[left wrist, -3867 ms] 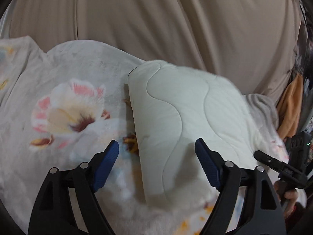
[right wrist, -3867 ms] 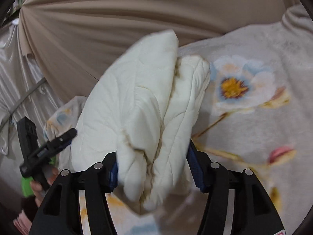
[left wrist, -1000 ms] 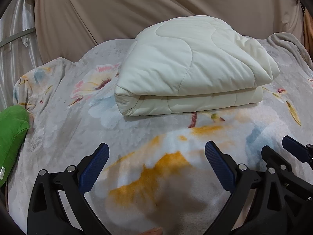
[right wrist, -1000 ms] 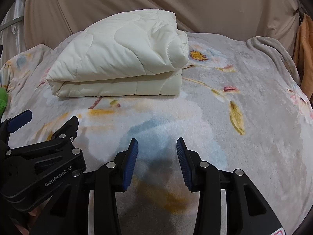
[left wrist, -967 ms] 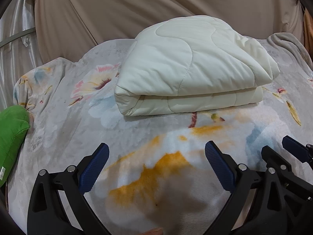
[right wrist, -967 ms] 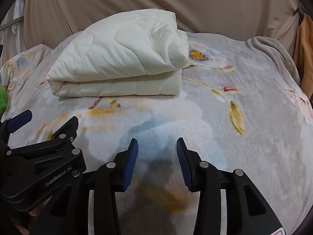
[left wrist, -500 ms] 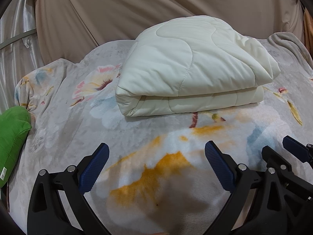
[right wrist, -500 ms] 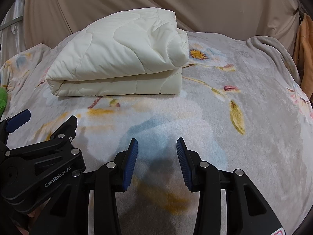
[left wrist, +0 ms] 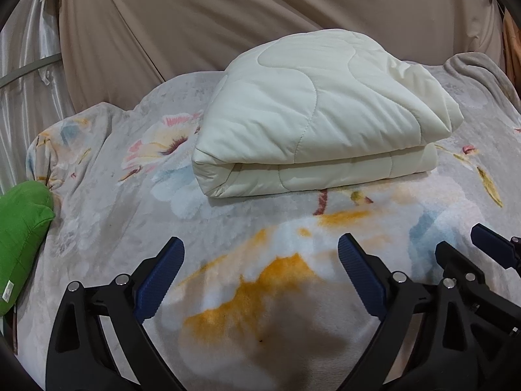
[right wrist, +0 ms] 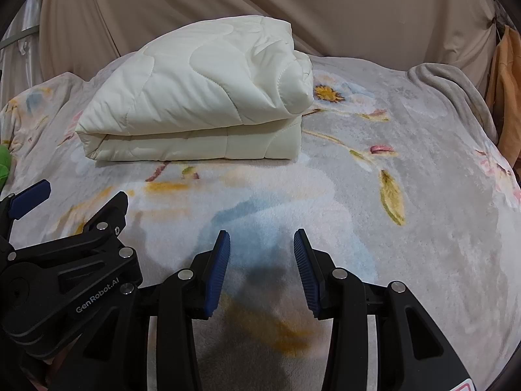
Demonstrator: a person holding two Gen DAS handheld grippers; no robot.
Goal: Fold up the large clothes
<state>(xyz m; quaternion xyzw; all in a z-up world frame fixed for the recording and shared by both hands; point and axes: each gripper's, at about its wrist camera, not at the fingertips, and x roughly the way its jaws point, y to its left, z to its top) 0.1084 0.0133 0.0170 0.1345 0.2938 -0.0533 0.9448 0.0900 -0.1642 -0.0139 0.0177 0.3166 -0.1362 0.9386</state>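
Observation:
A cream quilted comforter (left wrist: pixel 312 110) lies folded in a thick bundle on the floral blanket (left wrist: pixel 260 228), at the far middle of the bed; it also shows in the right wrist view (right wrist: pixel 202 97). My left gripper (left wrist: pixel 260 260) is wide open and empty, held low over the blanket well short of the bundle. My right gripper (right wrist: pixel 262 254) is open with a narrower gap, also empty and back from the bundle. Each gripper shows at the edge of the other's view.
A beige curtain (left wrist: pixel 260 16) hangs behind the bed. A green cushion (left wrist: pixel 19 228) lies at the left edge. A grey blanket fold (right wrist: pixel 456 91) and an orange cloth (right wrist: pixel 504 91) are at the far right.
Since 3.9 s ago the right gripper has let go of the comforter and both grippers have drawn back. Over the last second almost nothing has moved.

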